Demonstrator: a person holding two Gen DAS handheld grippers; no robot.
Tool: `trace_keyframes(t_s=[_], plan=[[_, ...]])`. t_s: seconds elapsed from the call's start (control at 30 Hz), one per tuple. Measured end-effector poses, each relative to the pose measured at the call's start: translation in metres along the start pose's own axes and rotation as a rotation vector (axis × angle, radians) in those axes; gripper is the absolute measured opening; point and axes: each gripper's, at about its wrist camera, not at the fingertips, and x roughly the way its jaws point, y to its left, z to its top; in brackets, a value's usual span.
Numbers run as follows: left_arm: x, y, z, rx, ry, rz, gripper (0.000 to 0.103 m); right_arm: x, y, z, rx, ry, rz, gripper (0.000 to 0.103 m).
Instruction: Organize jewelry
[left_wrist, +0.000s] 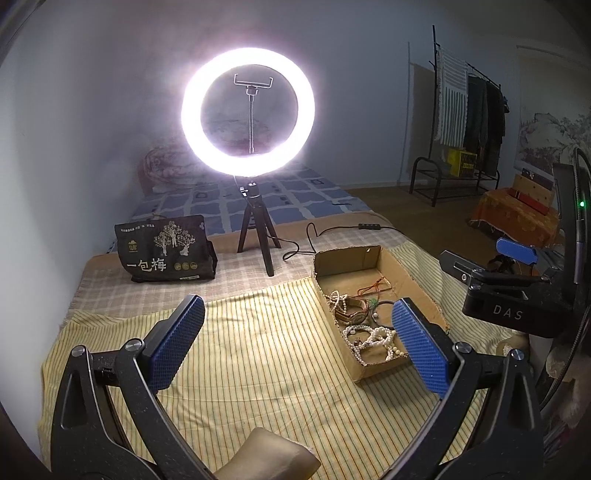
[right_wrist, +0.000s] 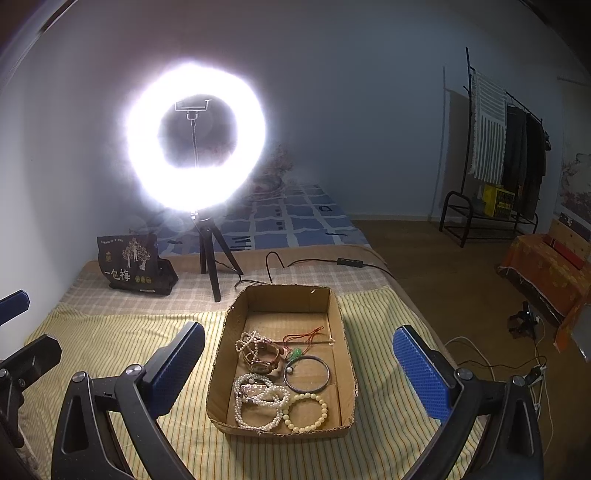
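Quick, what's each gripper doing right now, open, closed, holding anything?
Left gripper: open, holding nothing, above the striped cloth.
Right gripper: open, holding nothing, facing the cardboard box of jewelry.

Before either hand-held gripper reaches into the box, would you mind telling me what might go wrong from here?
1. The pearl strands lie tangled over one another beside the watch, so lifting one may drag out others.
2. The cardboard box looks light on the striped cloth; a nudge could slide it.
3. The ring light glares, which may hide the thin dark bangle.
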Motion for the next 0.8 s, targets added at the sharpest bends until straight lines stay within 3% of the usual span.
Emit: trace_keyframes(t_s=[0.8], plan=[[-0.001, -0.0024, 0.0011, 0.006, 0.003, -0.004, 0.103, 0.0001, 0.0, 0.0, -0.004, -0.001, -0.004, 0.103]])
